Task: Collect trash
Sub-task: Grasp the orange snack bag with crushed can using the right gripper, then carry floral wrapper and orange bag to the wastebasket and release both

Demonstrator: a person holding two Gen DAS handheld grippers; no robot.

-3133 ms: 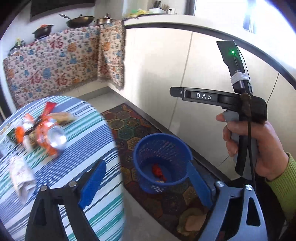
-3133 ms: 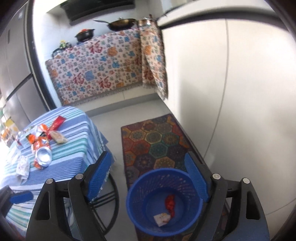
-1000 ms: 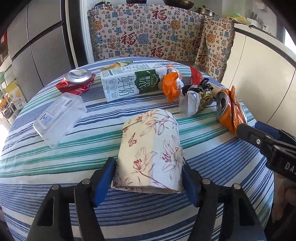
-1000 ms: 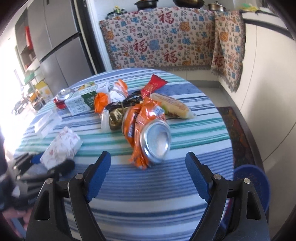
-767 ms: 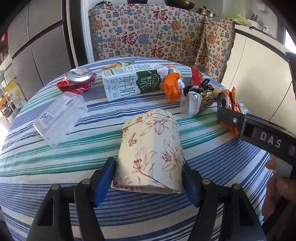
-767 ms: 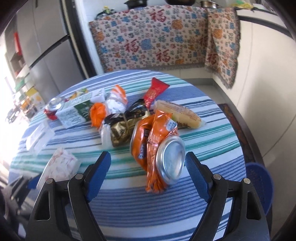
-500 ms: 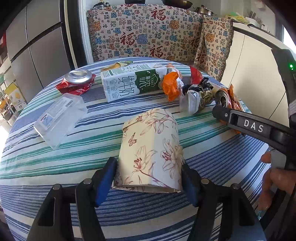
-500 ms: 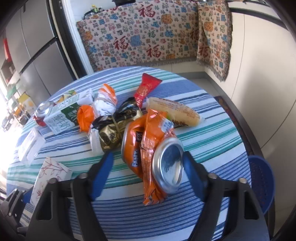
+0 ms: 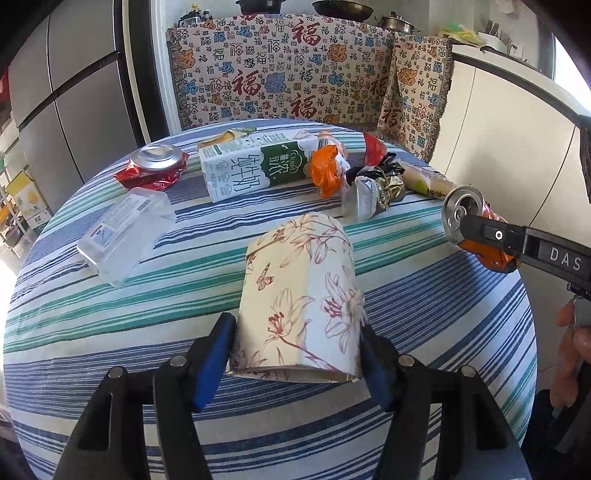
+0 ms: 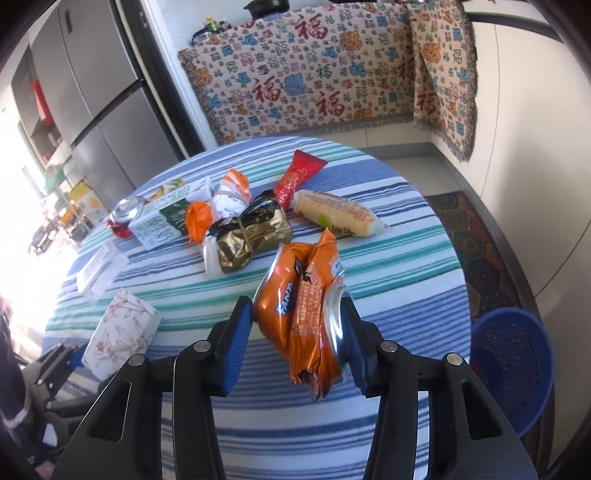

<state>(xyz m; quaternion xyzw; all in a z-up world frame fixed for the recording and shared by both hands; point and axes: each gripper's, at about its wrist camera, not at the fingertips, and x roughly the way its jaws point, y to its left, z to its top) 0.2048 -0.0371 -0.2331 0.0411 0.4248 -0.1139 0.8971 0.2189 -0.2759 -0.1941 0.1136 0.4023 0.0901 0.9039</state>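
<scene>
Floral-printed tissue pack [image 9: 301, 295] lies on the striped desk [image 9: 110, 302], pinched at its near end by the left gripper [image 9: 297, 360]. Rightward, the right gripper [image 10: 297, 343] clamps a crushed orange can [image 10: 295, 314]; a blue basket [image 10: 511, 365] stands on the floor.

From here I see a round table [image 9: 110, 325] under a cloth striped blue, green and white. Beyond its far edge hangs a patterned throw [image 9: 280, 81] with red characters, draped over a counter; a wok [image 9: 347, 6] and a lidded pot [image 9: 397, 23] stand on top. A grey fridge [image 9: 66, 110] stands past the table's left edge. White cabinets [image 10: 535, 147] run along the right, with a hexagon-patterned rug [image 10: 476, 236] on the floor below that edge.
</scene>
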